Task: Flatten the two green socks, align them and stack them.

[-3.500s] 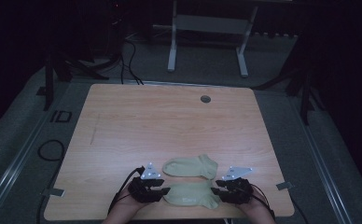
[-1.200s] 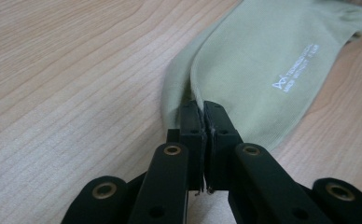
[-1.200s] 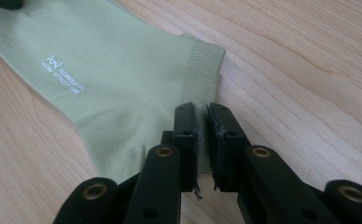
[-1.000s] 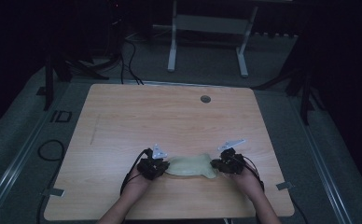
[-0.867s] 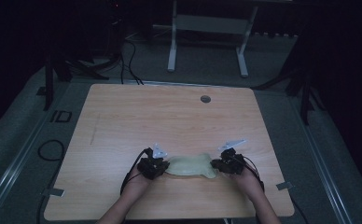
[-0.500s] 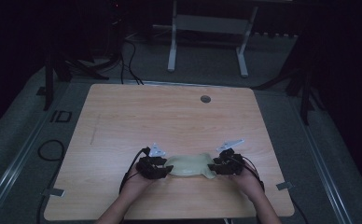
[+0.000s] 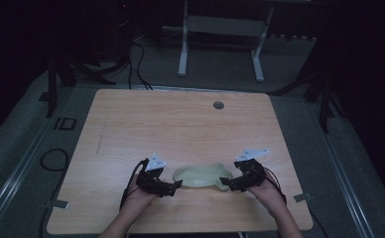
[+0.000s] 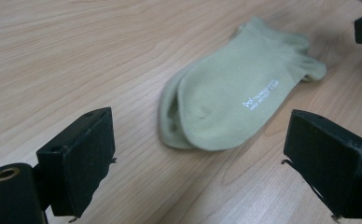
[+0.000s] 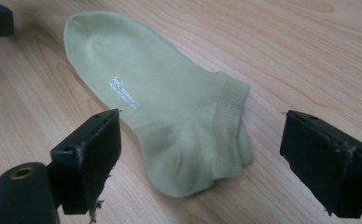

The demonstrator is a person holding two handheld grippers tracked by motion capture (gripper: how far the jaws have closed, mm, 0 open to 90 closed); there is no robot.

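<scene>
1. Compared with 3.5 s ago, the 2 pale green socks (image 7: pixel 202 175) now lie stacked as 1 pile at the table's (image 7: pixel 180 124) 6 o'clock edge.
2. The left gripper (image 7: pixel 173 186), at the pile's 9 o'clock, has let go, jaws spread.
3. The right gripper (image 7: pixel 226 183), at 3 o'clock, is likewise released.

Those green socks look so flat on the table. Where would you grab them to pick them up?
Probably at the ends. The socks lie stacked and flat, so the middle offers no edge. The ribbed cuff faces the right gripper, the rounded toe faces the left gripper. Both are open: come in low from each side and pinch both layers.
</scene>
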